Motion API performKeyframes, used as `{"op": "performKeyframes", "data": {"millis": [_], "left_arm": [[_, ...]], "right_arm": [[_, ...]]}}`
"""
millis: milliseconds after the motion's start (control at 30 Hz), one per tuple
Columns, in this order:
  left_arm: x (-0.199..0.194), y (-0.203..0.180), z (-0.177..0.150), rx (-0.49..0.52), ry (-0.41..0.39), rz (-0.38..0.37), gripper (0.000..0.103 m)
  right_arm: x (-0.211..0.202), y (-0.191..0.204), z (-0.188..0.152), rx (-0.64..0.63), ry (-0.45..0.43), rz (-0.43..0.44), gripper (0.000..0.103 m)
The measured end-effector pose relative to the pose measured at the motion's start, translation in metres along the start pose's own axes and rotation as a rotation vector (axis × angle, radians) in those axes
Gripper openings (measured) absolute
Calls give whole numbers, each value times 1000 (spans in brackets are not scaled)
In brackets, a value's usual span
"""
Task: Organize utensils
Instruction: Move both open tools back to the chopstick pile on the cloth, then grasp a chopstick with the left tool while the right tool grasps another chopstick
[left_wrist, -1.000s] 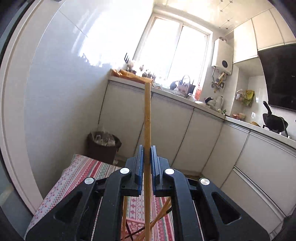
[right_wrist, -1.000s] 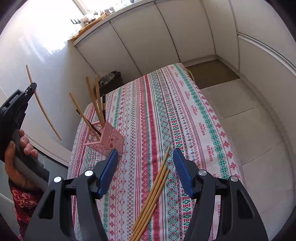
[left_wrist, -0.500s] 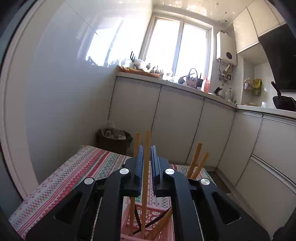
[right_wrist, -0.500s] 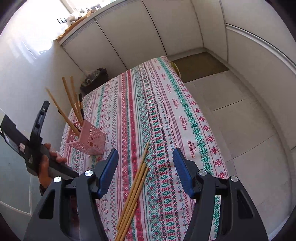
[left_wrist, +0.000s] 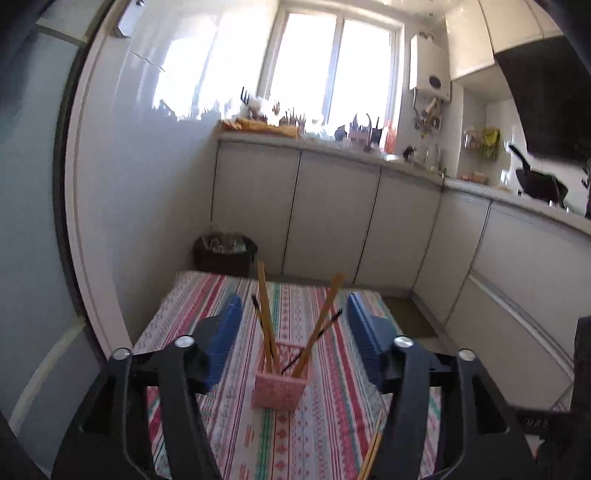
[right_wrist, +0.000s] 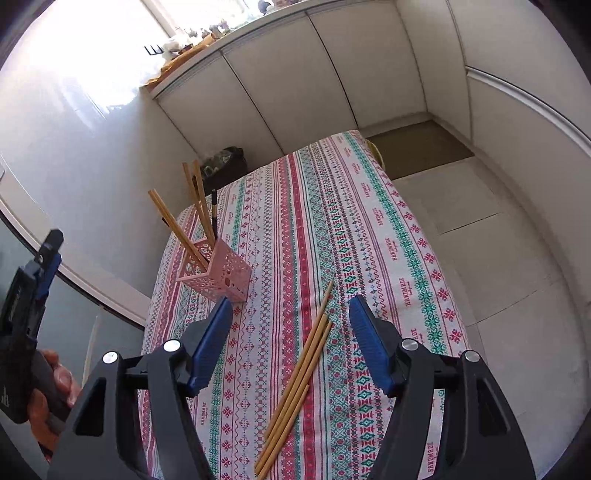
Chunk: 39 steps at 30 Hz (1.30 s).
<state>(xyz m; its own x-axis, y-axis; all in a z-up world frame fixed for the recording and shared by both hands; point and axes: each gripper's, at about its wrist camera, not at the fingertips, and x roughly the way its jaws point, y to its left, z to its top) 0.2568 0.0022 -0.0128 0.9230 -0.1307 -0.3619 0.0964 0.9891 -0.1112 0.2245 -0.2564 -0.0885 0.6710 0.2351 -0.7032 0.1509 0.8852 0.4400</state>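
Observation:
A pink perforated holder stands on the striped tablecloth near the wall, with several wooden chopsticks leaning in it. My left gripper sits back from the holder. Its jaws are opening and nothing is between them. In the right wrist view, the left gripper shows at the left edge, held by a hand. Several loose chopsticks lie on the cloth. My right gripper hovers above them, its jaws opening and empty.
The tablecloth covers a narrow table against a glossy wall. A dark waste bin stands past the table's far end. White cabinets line the back and right. The floor lies to the table's right.
My left gripper let go of the chopstick, which now stands in the pink holder, and drew back with its jaws wide. The right gripper shifted slightly over the loose chopsticks.

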Motion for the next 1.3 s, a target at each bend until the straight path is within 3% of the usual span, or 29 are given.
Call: {"op": "performKeyframes", "data": {"millis": [67,133,267,367,500,700,967,1000,1033,1167,1300], "left_arm": [[6,-3,-13,13,100,-2,79],[19,-6,-27,12,220,-2,86],[54,-11,-49,-26,440,-39,95],[79,-17,-68,-50,593,-77,96],[107,-35,-95,9,776,-79,96],[137,-72,-103,94,872,-121,96],[206,-126,-105,181,983,-79,95],[214,-130,-109,197,1000,-69,93],[222,-135,-116,221,1019,-57,84],[244,-143,-139,254,1106,-63,35],[251,-142,-152,277,1109,-45,26]], "right_arm": [[-3,-8,-3,16,2,-29,74],[-5,-21,-8,53,4,-56,85],[5,-49,-12,94,67,-130,89],[14,-66,-14,110,121,-194,89],[22,-76,-15,75,175,-273,89],[20,-77,-11,12,191,-334,89],[18,-94,-7,81,229,-290,89],[17,-95,-6,84,231,-277,89],[16,-94,-5,83,230,-271,89],[14,-92,-4,75,228,-258,89],[13,-95,-4,81,235,-254,89]]}}
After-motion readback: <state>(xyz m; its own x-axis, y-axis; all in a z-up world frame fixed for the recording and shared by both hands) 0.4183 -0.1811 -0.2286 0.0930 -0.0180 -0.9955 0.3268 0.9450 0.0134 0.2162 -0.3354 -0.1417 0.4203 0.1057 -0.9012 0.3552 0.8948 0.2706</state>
